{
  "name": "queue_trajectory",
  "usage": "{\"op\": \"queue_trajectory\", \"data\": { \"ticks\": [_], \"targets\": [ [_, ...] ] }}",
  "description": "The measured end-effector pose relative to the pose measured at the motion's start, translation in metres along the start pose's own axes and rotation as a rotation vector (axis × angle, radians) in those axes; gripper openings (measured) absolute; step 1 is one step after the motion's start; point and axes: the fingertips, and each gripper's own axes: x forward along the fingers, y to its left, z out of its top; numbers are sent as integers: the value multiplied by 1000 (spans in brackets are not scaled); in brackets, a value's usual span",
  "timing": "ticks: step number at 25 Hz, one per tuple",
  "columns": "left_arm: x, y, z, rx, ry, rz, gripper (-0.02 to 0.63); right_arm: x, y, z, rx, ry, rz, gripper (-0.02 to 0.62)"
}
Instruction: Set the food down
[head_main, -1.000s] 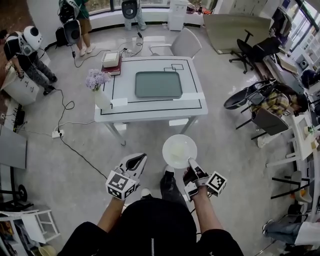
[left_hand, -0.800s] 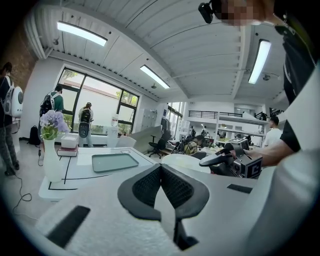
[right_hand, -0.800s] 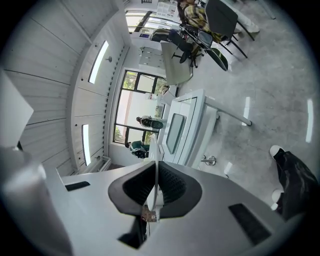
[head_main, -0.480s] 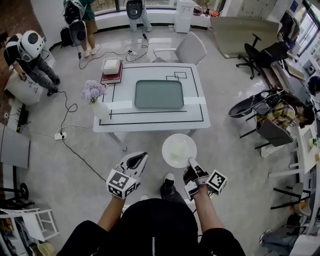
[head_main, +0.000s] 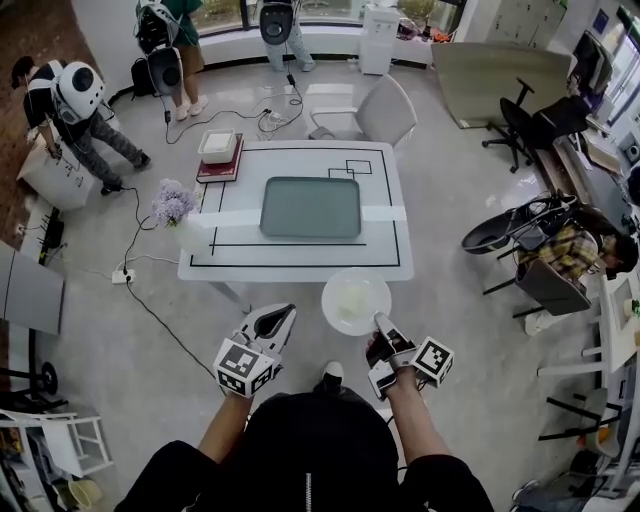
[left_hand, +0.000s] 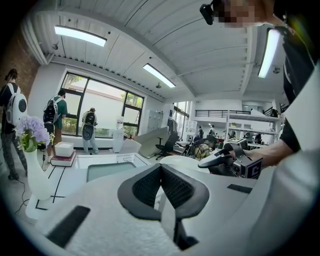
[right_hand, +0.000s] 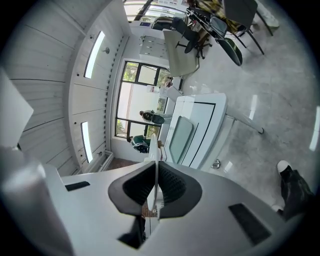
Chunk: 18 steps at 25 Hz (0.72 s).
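Observation:
A white plate (head_main: 356, 300) with pale food on it hangs level just off the near edge of the white table (head_main: 390, 245). My right gripper (head_main: 381, 324) is shut on the plate's near rim. In the right gripper view the plate (right_hand: 156, 172) shows edge-on, pinched between the jaws of the right gripper (right_hand: 156, 166). A grey-green tray (head_main: 311, 207) lies at the table's middle. My left gripper (head_main: 281, 316) is shut on nothing, to the left of the plate. The left gripper (left_hand: 161, 169) shows its dark pads pressed together.
A vase of purple flowers (head_main: 173, 208) stands at the table's near left corner. Books with a white box (head_main: 217, 151) sit at its far left. A grey chair (head_main: 372, 108) stands behind the table. People stand at the back left; cables (head_main: 140, 290) lie on the floor.
The table has come nearer in the head view, so the plate now hangs at its near edge. Both grippers keep their pose, and the right one still holds the plate.

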Motion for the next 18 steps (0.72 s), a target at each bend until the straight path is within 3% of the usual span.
{"op": "queue_trajectory", "data": {
  "ticks": [8, 14, 18],
  "targets": [
    [57, -5, 16, -3, -5, 22, 5, 15, -2, 52, 10, 27, 40, 18],
    [85, -12, 19, -16, 1, 36, 5, 17, -13, 80, -8, 50, -10, 18],
    [95, -12, 19, -22, 11, 45, 5, 24, -11, 89, 17, 60, 31, 18]
  ]
}}
